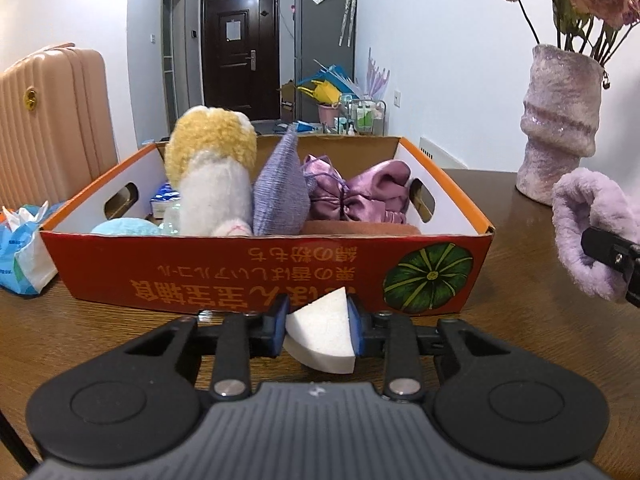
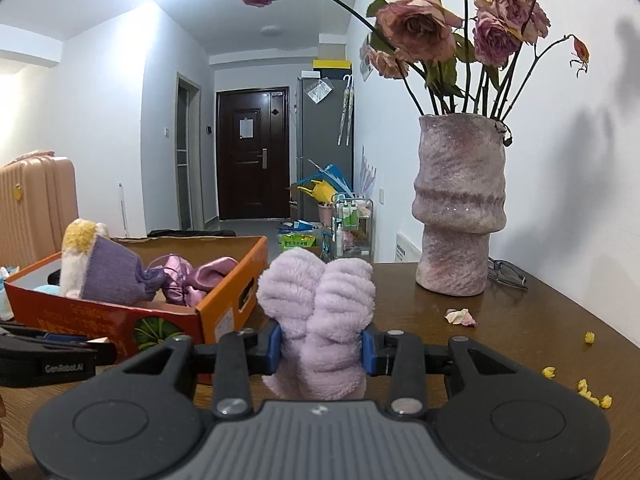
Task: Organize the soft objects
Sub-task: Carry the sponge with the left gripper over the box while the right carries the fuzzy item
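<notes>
Sponge (image 1: 320, 334) sits pinched in your left tongs (image 1: 319, 330), just near of the box (image 1: 256, 268) on the worktop (image 1: 540, 280); lift it clear over the near wall before letting go. Right tongs (image 2: 323, 350) pinch the lilac fluffy cloth (image 2: 320, 308).

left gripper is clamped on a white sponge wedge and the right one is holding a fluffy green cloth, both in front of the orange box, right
Not quite: the fluffy cloth in the right gripper is lilac, not green, as the right wrist view shows. The rest holds: the left gripper is clamped on the white sponge wedge, in front of the orange box.
</notes>
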Demonstrator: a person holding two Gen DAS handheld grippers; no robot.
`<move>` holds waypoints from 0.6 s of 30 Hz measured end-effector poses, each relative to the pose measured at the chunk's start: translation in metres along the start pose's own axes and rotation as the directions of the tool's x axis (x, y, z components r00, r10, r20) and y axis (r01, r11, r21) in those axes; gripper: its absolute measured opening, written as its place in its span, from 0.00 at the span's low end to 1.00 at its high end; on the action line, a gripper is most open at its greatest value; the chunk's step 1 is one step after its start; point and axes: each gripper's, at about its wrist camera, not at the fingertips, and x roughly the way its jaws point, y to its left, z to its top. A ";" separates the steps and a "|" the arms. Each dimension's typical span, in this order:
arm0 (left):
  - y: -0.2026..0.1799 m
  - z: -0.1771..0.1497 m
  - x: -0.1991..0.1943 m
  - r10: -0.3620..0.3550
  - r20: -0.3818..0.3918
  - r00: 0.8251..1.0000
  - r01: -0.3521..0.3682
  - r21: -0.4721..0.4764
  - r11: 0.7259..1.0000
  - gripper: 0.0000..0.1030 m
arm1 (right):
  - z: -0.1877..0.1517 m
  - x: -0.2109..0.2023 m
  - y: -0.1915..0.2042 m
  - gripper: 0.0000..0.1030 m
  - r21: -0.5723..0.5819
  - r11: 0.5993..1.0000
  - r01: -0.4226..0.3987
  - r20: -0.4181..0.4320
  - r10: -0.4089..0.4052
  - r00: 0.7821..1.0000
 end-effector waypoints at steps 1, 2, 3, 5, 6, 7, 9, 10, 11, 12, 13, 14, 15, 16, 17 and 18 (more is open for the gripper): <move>0.002 0.000 -0.002 0.000 0.006 1.000 0.000 -0.004 1.000 0.30 | 0.000 -0.001 0.002 0.35 0.000 1.000 -0.002 0.003 0.002 1.000; 0.003 -0.001 -0.004 0.001 0.012 1.000 -0.001 -0.008 1.000 0.30 | 0.000 -0.002 0.004 0.35 -0.001 1.000 -0.004 0.006 0.004 1.000; 0.005 -0.001 -0.006 0.003 0.019 1.000 -0.002 -0.010 1.000 0.30 | 0.000 -0.003 0.007 0.35 -0.001 1.000 -0.007 0.010 0.007 1.000; 0.007 -0.001 -0.012 0.007 0.034 0.999 -0.006 -0.012 1.000 0.30 | 0.000 -0.005 0.013 0.35 -0.002 1.000 -0.011 0.017 0.011 1.000; 0.009 -0.002 -0.015 0.009 0.041 0.999 -0.009 -0.014 1.000 0.30 | 0.000 -0.007 0.016 0.35 -0.002 1.000 -0.013 0.021 0.013 1.000; 0.010 -0.002 -0.018 0.012 0.049 0.999 -0.012 -0.015 1.000 0.30 | 0.000 -0.008 0.018 0.35 -0.001 1.000 -0.015 0.024 0.015 1.000; 0.013 -0.003 -0.024 0.017 0.066 0.998 -0.016 -0.018 1.000 0.30 | 0.000 -0.010 0.025 0.35 0.000 1.000 -0.021 0.032 0.021 0.999; 0.015 -0.004 -0.028 0.019 0.074 0.997 -0.017 -0.019 1.000 0.30 | 0.000 -0.012 0.029 0.35 0.000 1.000 -0.023 0.035 0.023 0.999; 0.017 -0.004 -0.031 0.020 0.081 0.996 -0.018 -0.022 1.000 0.30 | 0.000 -0.014 0.032 0.35 0.002 1.000 -0.026 0.039 0.026 0.999; 0.019 -0.004 -0.035 0.022 0.090 0.996 -0.020 -0.025 1.000 0.30 | 0.000 -0.015 0.036 0.35 0.005 1.000 -0.030 0.041 0.030 0.999; 0.022 -0.004 -0.039 0.022 0.098 0.995 -0.020 -0.028 0.999 0.30 | 0.000 -0.016 0.039 0.35 0.009 0.999 -0.035 0.044 0.035 0.998; 0.024 -0.005 -0.042 0.021 0.106 0.994 -0.018 -0.032 0.999 0.30 | -0.001 -0.018 0.042 0.35 0.012 0.999 -0.039 0.048 0.039 0.998; 0.027 -0.005 -0.046 0.021 0.113 0.993 -0.017 -0.038 0.999 0.30 | -0.001 -0.019 0.047 0.35 0.014 0.999 -0.042 0.051 0.041 0.998; 0.029 -0.005 -0.049 0.022 0.119 0.993 -0.017 -0.042 0.999 0.30 | -0.001 -0.021 0.051 0.35 0.014 0.999 -0.045 0.053 0.044 0.998; 0.032 -0.005 -0.052 0.021 0.124 0.992 -0.015 -0.047 0.999 0.30 | -0.001 -0.022 0.056 0.35 0.015 0.999 -0.049 0.056 0.048 0.997; 0.035 -0.005 -0.055 0.020 0.129 0.991 -0.013 -0.052 0.999 0.30 | -0.001 -0.024 0.060 0.35 0.015 0.998 -0.053 0.058 0.052 0.997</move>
